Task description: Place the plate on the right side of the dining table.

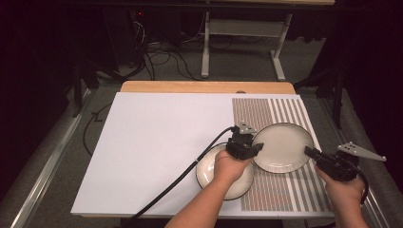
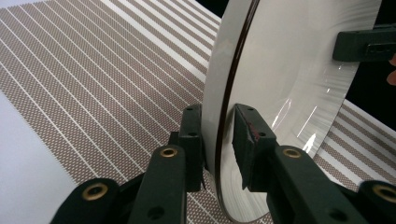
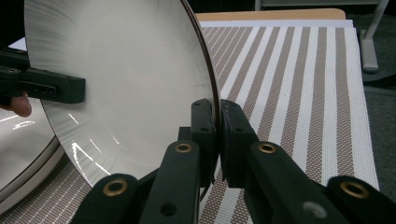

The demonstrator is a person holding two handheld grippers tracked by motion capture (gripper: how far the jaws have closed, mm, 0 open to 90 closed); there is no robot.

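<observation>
White plate (image 1: 283, 146) rim between both grippers' fingers (image 3: 204, 122)

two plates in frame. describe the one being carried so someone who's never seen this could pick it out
Start at the striped placemat on the right part of the white table. Two white plates with dark rims sit at its near left side. The carried plate is the farther, right-hand one, gripped at opposite rim edges by the left gripper and right gripper; the other plate lies under the left hand.
</observation>
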